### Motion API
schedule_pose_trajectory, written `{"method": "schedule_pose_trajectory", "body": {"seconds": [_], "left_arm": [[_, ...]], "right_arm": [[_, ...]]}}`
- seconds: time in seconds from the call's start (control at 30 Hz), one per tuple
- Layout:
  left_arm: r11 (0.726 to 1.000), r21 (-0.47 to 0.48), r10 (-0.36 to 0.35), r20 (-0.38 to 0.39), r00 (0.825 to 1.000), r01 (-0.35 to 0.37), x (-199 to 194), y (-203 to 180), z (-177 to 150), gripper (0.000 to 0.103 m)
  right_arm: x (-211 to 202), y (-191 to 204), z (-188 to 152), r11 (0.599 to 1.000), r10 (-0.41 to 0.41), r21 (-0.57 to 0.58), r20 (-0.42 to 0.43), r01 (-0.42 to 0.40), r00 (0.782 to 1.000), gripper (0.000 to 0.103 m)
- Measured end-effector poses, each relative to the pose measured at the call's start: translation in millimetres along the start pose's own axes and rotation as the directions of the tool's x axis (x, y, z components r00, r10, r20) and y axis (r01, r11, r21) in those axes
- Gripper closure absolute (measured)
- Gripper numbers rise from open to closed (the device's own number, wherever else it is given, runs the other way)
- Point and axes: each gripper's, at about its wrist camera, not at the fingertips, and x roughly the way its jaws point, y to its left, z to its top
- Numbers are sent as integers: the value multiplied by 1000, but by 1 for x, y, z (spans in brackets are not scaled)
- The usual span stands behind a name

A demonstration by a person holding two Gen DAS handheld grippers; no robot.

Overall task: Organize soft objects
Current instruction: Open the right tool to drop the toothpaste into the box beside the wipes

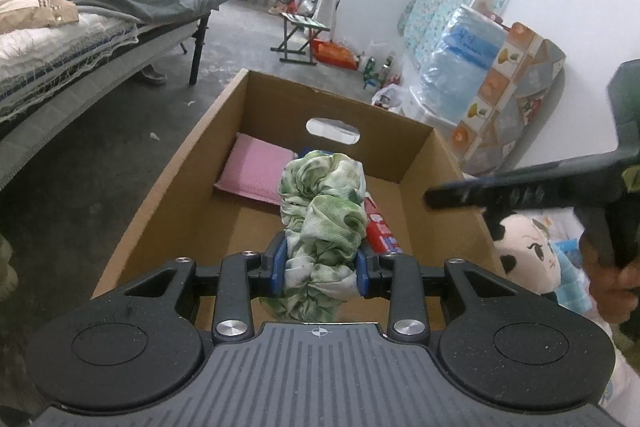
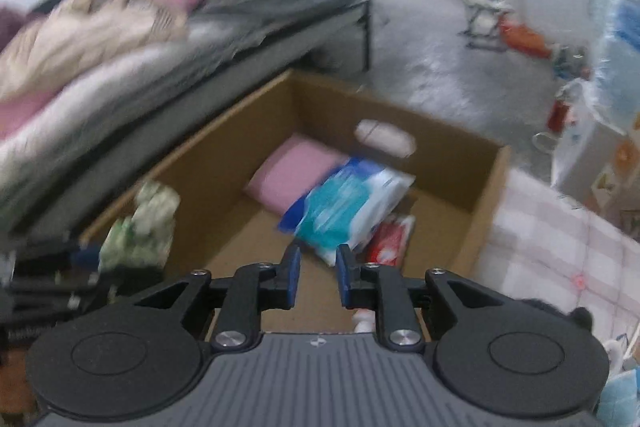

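A person's left gripper (image 1: 322, 267) clamps a green-and-white ruffled cloth (image 1: 322, 211) over the near end of a cardboard box (image 1: 420, 151), apparently poised to drop it in with the other soft goods. The right gripper (image 2: 318, 271), jaws parted with nothing between them, hangs above the same end, seemingly free for another pick. Inside the box lie three items: one pink pad (image 2: 294, 175) toward the far wall, one blue-and-white soft pack (image 2: 348, 203) overlapping it, and one red-and-white packet (image 2: 390, 239) nearer the right wall. One doll (image 1: 532, 255) waits just outside, beside the right wall.
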Motion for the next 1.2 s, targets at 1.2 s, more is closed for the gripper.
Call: {"method": "schedule_pose_trajectory", "body": {"seconds": [1.2], "left_arm": [[998,-54,-34,18,999,35,-1,16,2,71]], "right_arm": [[146,-34,46,942,-335,-116,-306,315,891,76]]}}
